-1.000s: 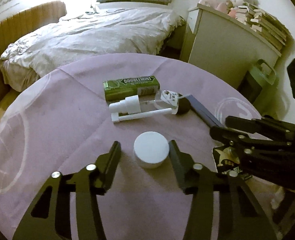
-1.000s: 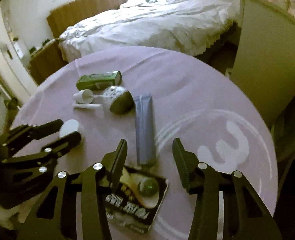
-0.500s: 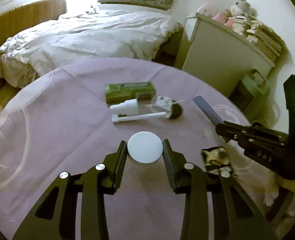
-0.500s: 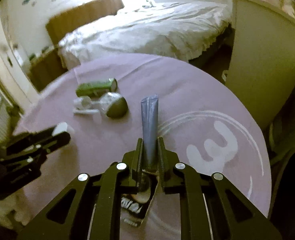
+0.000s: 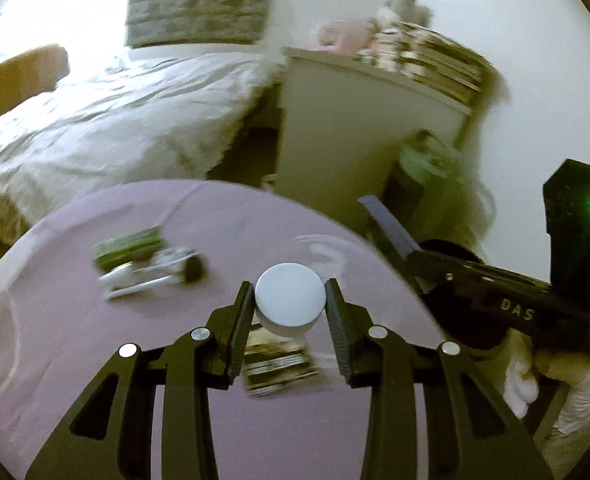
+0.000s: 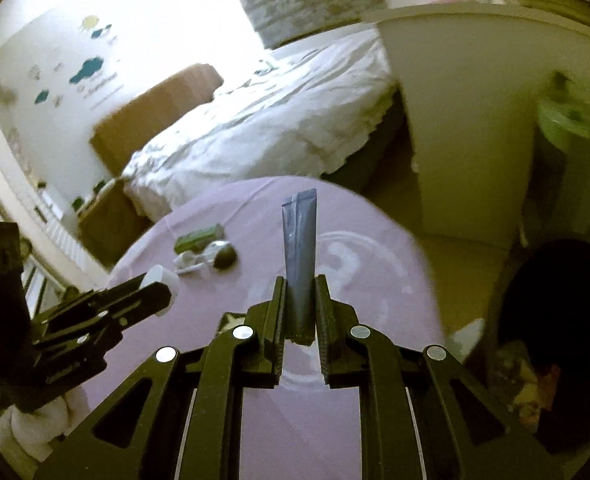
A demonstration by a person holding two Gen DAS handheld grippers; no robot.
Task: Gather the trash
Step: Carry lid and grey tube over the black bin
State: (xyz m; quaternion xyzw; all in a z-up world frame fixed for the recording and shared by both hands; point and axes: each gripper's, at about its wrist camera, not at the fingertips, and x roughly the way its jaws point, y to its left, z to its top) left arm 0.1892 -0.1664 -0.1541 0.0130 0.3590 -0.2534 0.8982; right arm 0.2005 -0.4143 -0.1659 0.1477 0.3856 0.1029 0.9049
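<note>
Purple table edge beyond claws

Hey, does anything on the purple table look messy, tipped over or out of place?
Yes. A green gum pack and a white spray bottle lie tipped in a loose heap, and a dark wrapper lies flat on the purple table.
</note>
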